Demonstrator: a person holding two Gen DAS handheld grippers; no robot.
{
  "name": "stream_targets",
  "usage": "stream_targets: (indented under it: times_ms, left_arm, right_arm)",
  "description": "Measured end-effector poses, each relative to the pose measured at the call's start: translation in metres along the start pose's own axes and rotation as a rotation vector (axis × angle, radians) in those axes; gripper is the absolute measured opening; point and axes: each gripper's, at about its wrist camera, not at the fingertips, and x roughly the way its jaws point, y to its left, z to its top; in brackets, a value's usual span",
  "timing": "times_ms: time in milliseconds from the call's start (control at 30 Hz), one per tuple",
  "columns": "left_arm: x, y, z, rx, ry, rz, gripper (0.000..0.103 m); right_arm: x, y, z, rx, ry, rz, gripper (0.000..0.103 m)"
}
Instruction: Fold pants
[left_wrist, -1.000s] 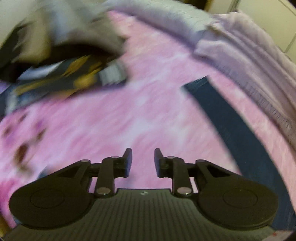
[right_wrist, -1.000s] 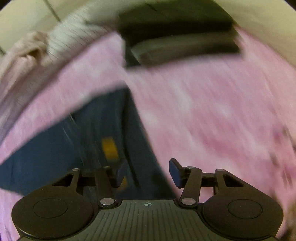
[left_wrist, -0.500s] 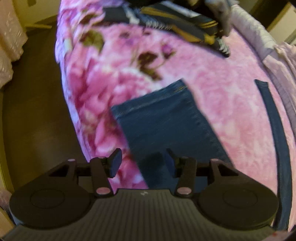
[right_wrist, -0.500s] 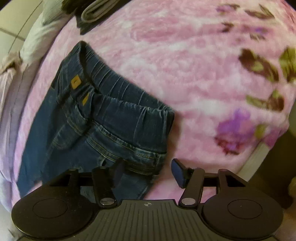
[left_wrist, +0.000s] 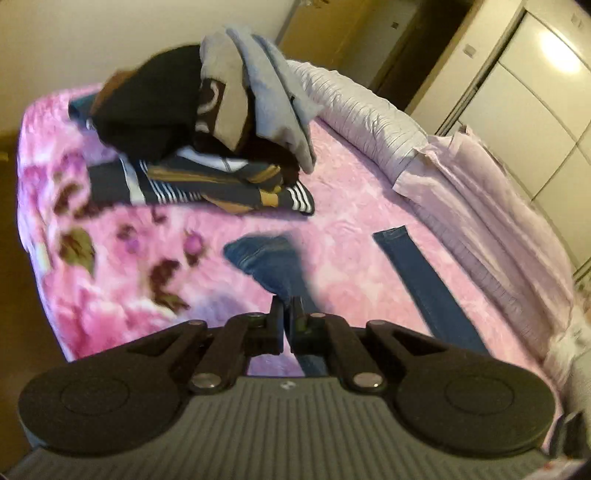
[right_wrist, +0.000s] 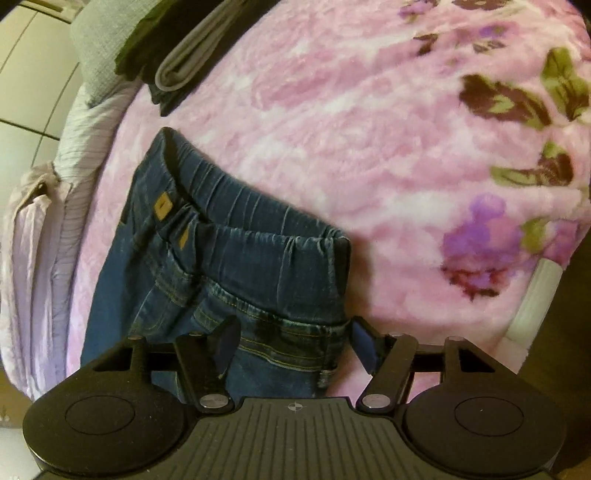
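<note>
Dark blue jeans lie on a pink flowered blanket (left_wrist: 351, 206). In the left wrist view one leg (left_wrist: 266, 262) rises blurred off the blanket into my left gripper (left_wrist: 287, 314), whose fingers are shut on the denim. The other leg (left_wrist: 424, 280) lies flat to the right. In the right wrist view the elastic waistband (right_wrist: 258, 229) and seat of the jeans lie just ahead of my right gripper (right_wrist: 293, 341). Its jaws are opening wide, astride the hip edge of the jeans, one finger over the denim and the other off its right side, neither pad pressing.
A heap of dark and grey clothes (left_wrist: 207, 147) sits at the far end of the bed. Lilac bedding (left_wrist: 461, 177) runs along the right side before a white wardrobe (left_wrist: 517, 92). Folded clothes (right_wrist: 177, 70) lie beyond the waistband. The bed's edge (right_wrist: 535, 295) drops off at right.
My left gripper closed on the jeans leg and lifted it, its view swinging up across the bed. The right gripper's jaws spread wider over the waistband and hardly shifted.
</note>
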Motion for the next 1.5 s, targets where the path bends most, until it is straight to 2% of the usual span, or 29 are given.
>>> stream_targets:
  times_ms: [167, 200, 233, 267, 333, 400, 467, 533, 567, 600, 633, 700, 767, 867, 967, 1067, 1233, 1367, 1433, 1500]
  left_arm:
    - [0.045, 0.025, -0.034, 0.034, 0.161, 0.162, 0.001]
    - [0.052, 0.026, -0.041, 0.044, 0.176, 0.187, 0.001]
    - [0.055, 0.025, -0.046, 0.053, 0.175, 0.204, 0.001]
    - [0.058, 0.024, -0.047, 0.059, 0.165, 0.208, 0.001]
    - [0.056, 0.020, -0.043, 0.057, 0.140, 0.181, 0.001]
    - [0.047, 0.014, -0.034, 0.093, 0.089, 0.119, 0.003]
    - [0.043, 0.014, -0.034, 0.112, 0.068, 0.092, 0.004]
    - [0.058, 0.015, -0.046, 0.185, 0.125, 0.176, 0.010]
    - [0.069, 0.015, -0.056, 0.248, 0.179, 0.243, 0.011]
    - [0.078, 0.017, -0.066, 0.297, 0.239, 0.304, 0.013]
    - [0.080, 0.018, -0.073, 0.320, 0.272, 0.345, 0.017]
    - [0.065, 0.024, -0.080, 0.308, 0.232, 0.376, 0.023]
    - [0.048, 0.032, -0.079, 0.244, 0.226, 0.383, 0.026]
    - [0.023, 0.038, -0.070, 0.156, 0.230, 0.376, 0.032]
    - [0.000, 0.026, -0.061, 0.180, 0.220, 0.315, 0.034]
    - [-0.016, -0.006, -0.056, 0.303, 0.240, 0.227, 0.034]
    - [-0.068, -0.077, -0.044, 0.575, 0.245, 0.023, 0.037]
    - [-0.128, -0.121, -0.037, 0.736, 0.245, -0.032, 0.047]
    - [-0.158, -0.133, -0.039, 0.774, 0.235, -0.068, 0.056]
    - [-0.186, -0.142, -0.043, 0.793, 0.228, -0.107, 0.060]
  right_arm:
    - [0.011, -0.009, -0.002, 0.024, -0.057, 0.052, 0.063]
    - [0.012, -0.005, 0.001, 0.020, -0.068, 0.052, 0.054]
    - [0.013, 0.000, 0.003, -0.012, -0.070, 0.032, 0.017]
    - [0.011, 0.005, 0.005, -0.050, -0.059, 0.032, 0.015]
    - [-0.008, 0.013, 0.009, -0.112, -0.077, 0.108, 0.012]
    - [-0.032, 0.015, 0.009, -0.157, -0.106, 0.171, 0.012]
    - [-0.049, 0.009, 0.010, -0.164, -0.127, 0.169, 0.012]
    - [-0.040, 0.000, 0.008, -0.200, -0.081, 0.094, 0.015]
    - [-0.029, -0.003, 0.005, -0.221, -0.049, 0.011, 0.018]
    - [-0.017, -0.005, 0.004, -0.218, -0.010, -0.091, 0.023]
    - [-0.013, -0.008, 0.004, -0.199, 0.006, -0.140, 0.034]
    - [-0.024, -0.003, 0.000, -0.176, -0.023, -0.151, 0.038]
    - [-0.037, 0.010, -0.008, -0.263, -0.013, -0.203, 0.041]
    - [-0.062, 0.027, -0.028, -0.410, -0.017, -0.276, 0.045]
    - [-0.092, 0.039, -0.055, -0.472, -0.041, -0.267, 0.050]
    - [-0.113, 0.054, -0.088, -0.536, -0.046, -0.232, 0.057]
    - [-0.147, 0.092, -0.147, -0.676, -0.057, -0.166, 0.069]
    - [-0.185, 0.128, -0.192, -0.814, -0.089, -0.112, 0.072]
    - [-0.204, 0.143, -0.205, -0.843, -0.093, -0.056, 0.072]
    - [-0.222, 0.158, -0.216, -0.869, -0.096, -0.020, 0.072]
